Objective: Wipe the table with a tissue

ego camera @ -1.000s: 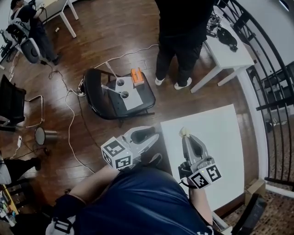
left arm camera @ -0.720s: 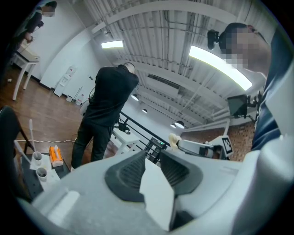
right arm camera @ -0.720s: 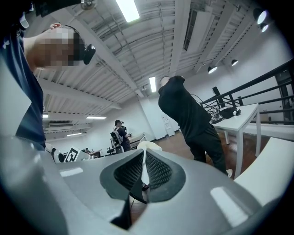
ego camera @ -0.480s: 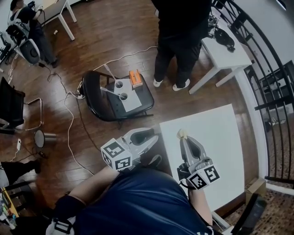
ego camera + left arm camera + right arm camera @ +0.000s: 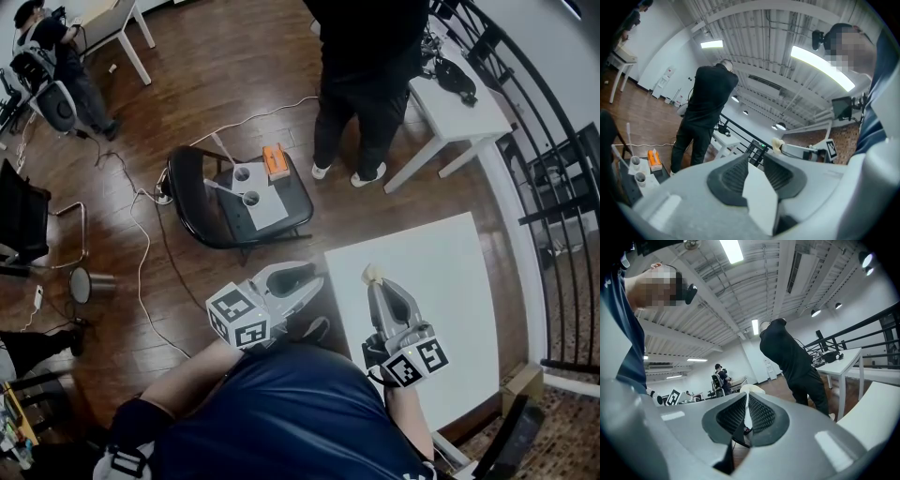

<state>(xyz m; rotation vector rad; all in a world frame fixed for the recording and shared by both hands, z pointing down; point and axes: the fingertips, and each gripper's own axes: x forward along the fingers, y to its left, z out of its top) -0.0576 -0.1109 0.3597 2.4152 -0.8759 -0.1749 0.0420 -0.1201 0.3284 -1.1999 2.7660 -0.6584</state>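
Observation:
In the head view, a white square table [image 5: 450,291] stands at the right. Over its near left part my right gripper [image 5: 373,279] is shut on a small crumpled cream tissue [image 5: 372,273], held above the tabletop. In the right gripper view the tissue [image 5: 753,389] pokes out past the closed pads. My left gripper [image 5: 317,277] hovers off the table's left edge and points toward it, open and holding nothing. In the left gripper view the white table [image 5: 759,197] shows through the gap of the left gripper [image 5: 757,158], with the tissue [image 5: 777,144] beyond.
A person in black [image 5: 370,75] stands beyond the table. A black chair [image 5: 239,202] holds two cups and an orange box [image 5: 277,159]. Another white table [image 5: 459,103] and a black railing [image 5: 562,187] are at the right. Cables lie on the wood floor.

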